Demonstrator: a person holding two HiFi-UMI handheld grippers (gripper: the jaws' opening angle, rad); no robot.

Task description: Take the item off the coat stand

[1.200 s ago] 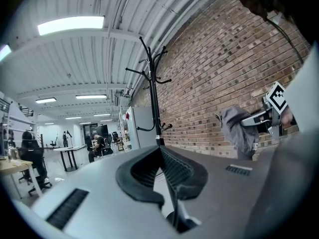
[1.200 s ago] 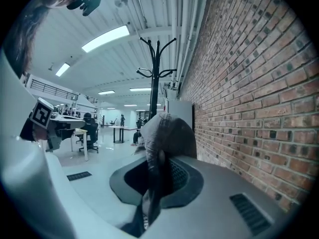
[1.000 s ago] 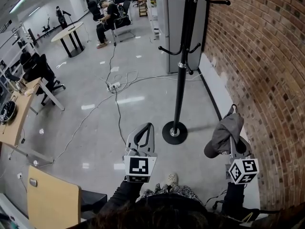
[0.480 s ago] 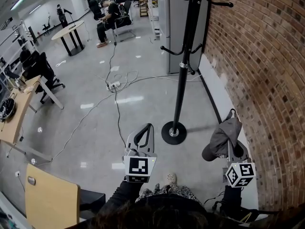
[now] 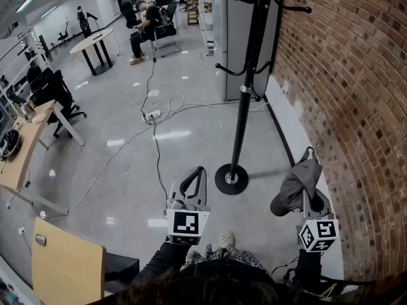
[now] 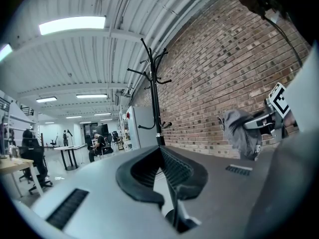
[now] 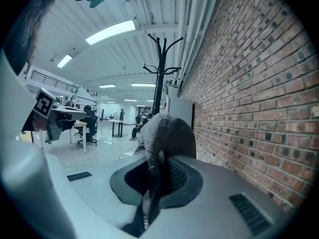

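Observation:
The black coat stand [image 5: 245, 88] rises from its round base [image 5: 231, 178] beside the brick wall, and its hooks are bare. It also shows in the left gripper view [image 6: 153, 98] and the right gripper view [image 7: 160, 73]. A grey cap [image 5: 297, 184] hangs from my right gripper [image 5: 308, 196], to the right of the base and clear of the stand. In the right gripper view the jaws [image 7: 155, 168] are shut on the cap's fabric [image 7: 167, 131]. My left gripper [image 5: 196, 178] is shut and holds nothing, with its pads together [image 6: 160, 156]. It hangs just left of the base.
The brick wall [image 5: 356, 107] runs along the right, with a grey cabinet [image 5: 236, 37] behind the stand. Cables and a power strip [image 5: 151, 114] lie across the floor. A wooden desk [image 5: 19, 164] and a wooden board [image 5: 67, 269] stand at the left. A seated person [image 5: 143, 24] and a round table [image 5: 92, 43] are far back.
My right gripper with the cap has drifted slightly lower and towards me. The left gripper has hardly moved.

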